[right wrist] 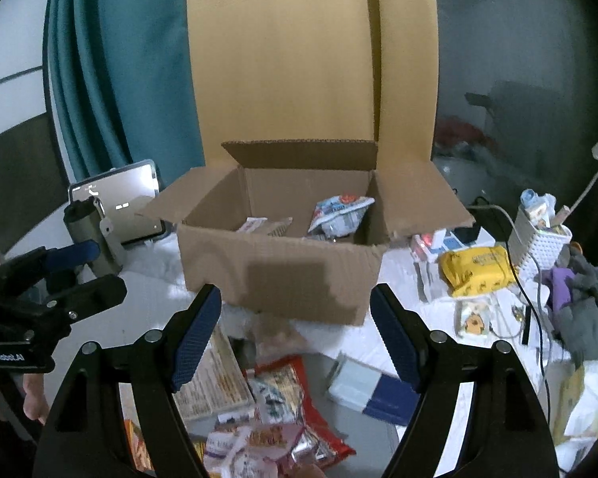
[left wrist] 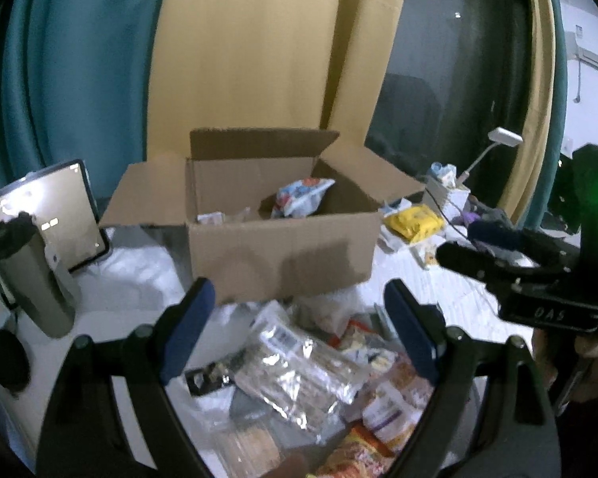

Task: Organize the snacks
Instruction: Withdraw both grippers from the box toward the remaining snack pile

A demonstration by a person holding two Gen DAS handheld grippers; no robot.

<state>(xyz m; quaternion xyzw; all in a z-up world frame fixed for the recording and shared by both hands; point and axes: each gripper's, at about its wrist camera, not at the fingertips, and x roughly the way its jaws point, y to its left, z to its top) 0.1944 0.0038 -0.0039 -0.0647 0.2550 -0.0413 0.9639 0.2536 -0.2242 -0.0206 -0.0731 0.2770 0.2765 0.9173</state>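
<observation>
An open cardboard box (left wrist: 283, 255) (right wrist: 279, 275) stands on the white table. Inside lie a white-blue snack bag (left wrist: 303, 197) (right wrist: 339, 213) and a few small packets (right wrist: 265, 225). A pile of snack packs lies in front of the box: a silver foil pack (left wrist: 299, 374), a red pack (right wrist: 295, 398), a beige pack (right wrist: 211, 382). My left gripper (left wrist: 299, 326) is open and empty above the pile. My right gripper (right wrist: 295, 330) is open and empty above the pile too. Each gripper shows at the edge of the other's view (left wrist: 510, 255) (right wrist: 59, 279).
A grey thermos (left wrist: 32, 279) and a tablet (left wrist: 44, 215) stand left of the box. A yellow pack (right wrist: 478, 271), a white basket (right wrist: 538, 243), cables and crumpled cloth (right wrist: 578, 310) lie to the right. Curtains and a tall cardboard sheet stand behind.
</observation>
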